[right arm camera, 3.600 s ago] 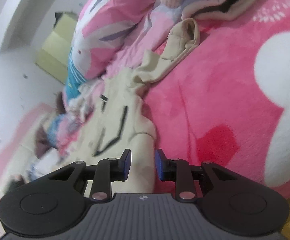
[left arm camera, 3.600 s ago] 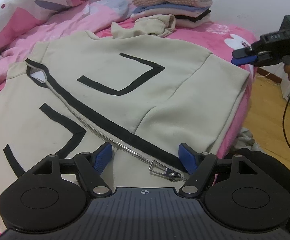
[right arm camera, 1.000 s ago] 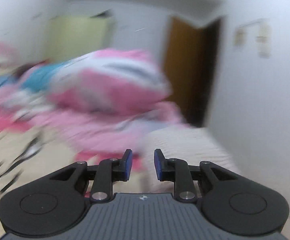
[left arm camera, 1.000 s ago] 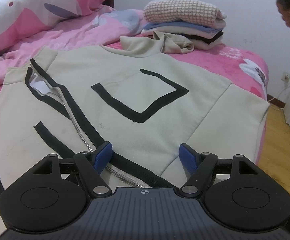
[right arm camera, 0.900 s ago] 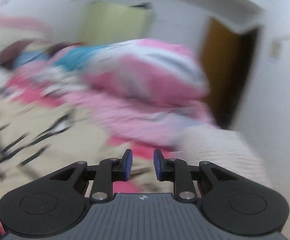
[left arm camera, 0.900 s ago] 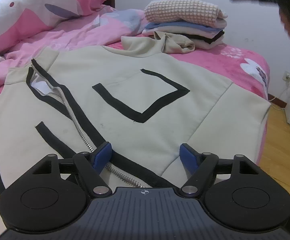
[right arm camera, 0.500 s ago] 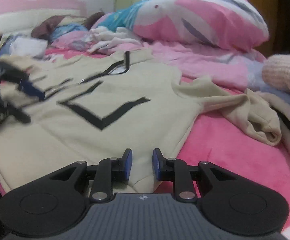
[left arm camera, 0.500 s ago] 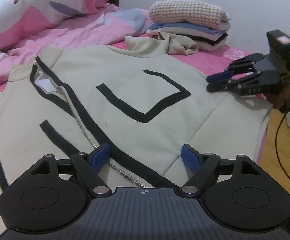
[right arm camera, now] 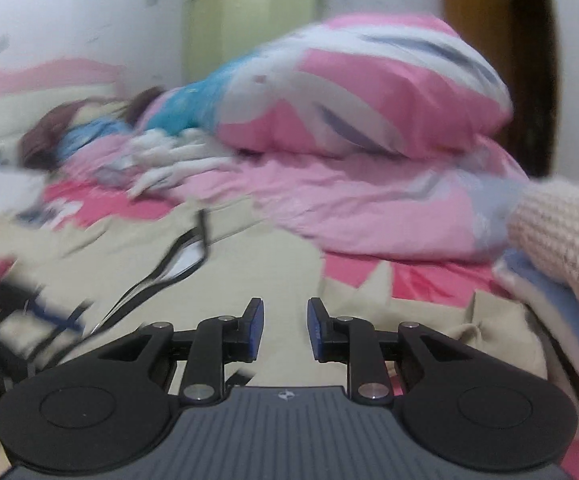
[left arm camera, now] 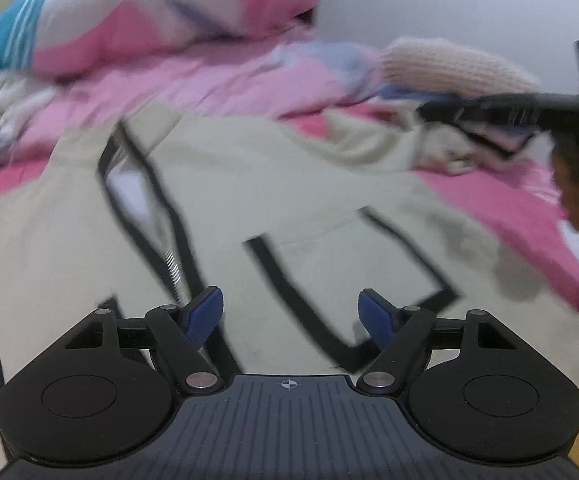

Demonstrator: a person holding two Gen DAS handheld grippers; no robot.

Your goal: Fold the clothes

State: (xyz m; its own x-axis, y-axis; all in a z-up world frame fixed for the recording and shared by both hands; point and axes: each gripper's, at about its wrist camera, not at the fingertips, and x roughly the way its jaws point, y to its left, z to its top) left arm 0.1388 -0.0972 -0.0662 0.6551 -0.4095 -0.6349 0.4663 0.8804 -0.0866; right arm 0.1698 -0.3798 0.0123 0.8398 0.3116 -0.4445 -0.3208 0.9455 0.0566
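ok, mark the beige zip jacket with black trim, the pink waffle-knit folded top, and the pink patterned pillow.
beige zip jacket with black trim [left arm camera: 225, 208]: left wrist view, chest panel right of the zip.
pink waffle-knit folded top [right arm camera: 561, 236]: right wrist view, knit face.
pink patterned pillow [right arm camera: 369, 96]: right wrist view, pink front.

The right gripper [right arm camera: 282, 330] hangs above the beige jacket [right arm camera: 249, 264] spread on the bed, fingers [right arm camera: 254, 330] slightly parted and empty; a pink pillow [right arm camera: 369, 92] lies beyond.
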